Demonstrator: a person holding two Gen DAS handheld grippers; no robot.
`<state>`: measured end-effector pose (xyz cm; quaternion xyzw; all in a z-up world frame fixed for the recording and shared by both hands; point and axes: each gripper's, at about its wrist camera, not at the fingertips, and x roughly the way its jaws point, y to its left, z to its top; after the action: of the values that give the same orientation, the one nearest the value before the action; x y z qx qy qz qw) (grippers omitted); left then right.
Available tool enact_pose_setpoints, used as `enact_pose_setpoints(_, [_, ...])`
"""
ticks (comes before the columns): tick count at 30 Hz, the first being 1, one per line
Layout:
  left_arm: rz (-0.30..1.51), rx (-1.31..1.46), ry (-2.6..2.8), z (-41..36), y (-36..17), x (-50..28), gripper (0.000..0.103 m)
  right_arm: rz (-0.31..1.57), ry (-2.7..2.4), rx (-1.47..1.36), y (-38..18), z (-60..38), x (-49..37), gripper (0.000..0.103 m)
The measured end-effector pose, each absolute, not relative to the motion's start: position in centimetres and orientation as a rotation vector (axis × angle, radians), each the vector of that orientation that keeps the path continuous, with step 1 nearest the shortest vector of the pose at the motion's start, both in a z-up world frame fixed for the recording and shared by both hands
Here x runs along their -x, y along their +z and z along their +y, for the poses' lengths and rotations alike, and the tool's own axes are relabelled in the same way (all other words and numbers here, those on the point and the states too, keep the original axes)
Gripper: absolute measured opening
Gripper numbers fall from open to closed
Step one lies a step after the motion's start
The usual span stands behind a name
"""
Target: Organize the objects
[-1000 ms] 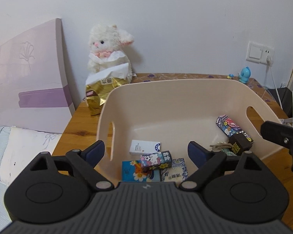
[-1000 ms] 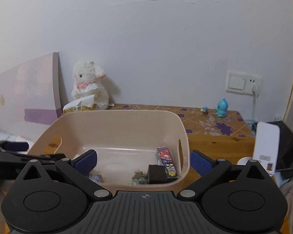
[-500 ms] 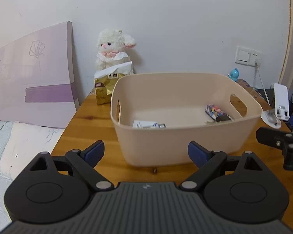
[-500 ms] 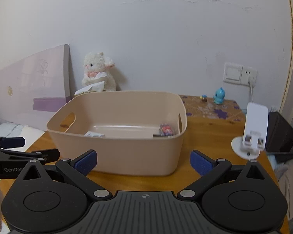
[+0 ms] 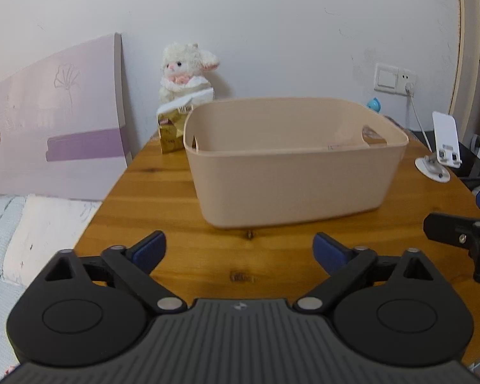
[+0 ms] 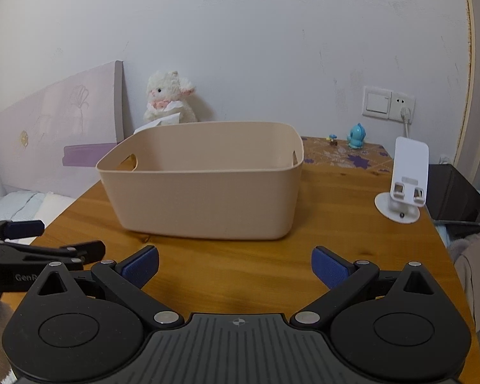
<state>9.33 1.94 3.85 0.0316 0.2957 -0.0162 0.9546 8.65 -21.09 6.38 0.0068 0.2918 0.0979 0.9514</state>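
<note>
A beige plastic bin with cut-out handles stands on the wooden table; it also shows in the right wrist view. Its contents are hidden behind its near wall from both views. My left gripper is open and empty, held over the table in front of the bin. My right gripper is open and empty, also in front of the bin, to the right of the left one. The left gripper's side shows in the right wrist view.
A white plush lamb and a gold snack bag stand behind the bin's left corner. A white phone stand sits at the right, a black tablet beyond it. A purple headboard and bed lie left.
Both grippers have pulled back and dropped from above the bin to low in front of it. The small boxes inside the bin have gone out of sight behind its wall.
</note>
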Motion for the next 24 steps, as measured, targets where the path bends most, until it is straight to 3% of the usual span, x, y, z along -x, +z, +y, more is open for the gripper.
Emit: enact_pose_setpoints(24, [0.577, -0.045, -0.082, 0.7, 3.1, -3.6, 0.099, 0.617, 0.178, -0.010, 5.7, -22.2, -4.4, 0.103])
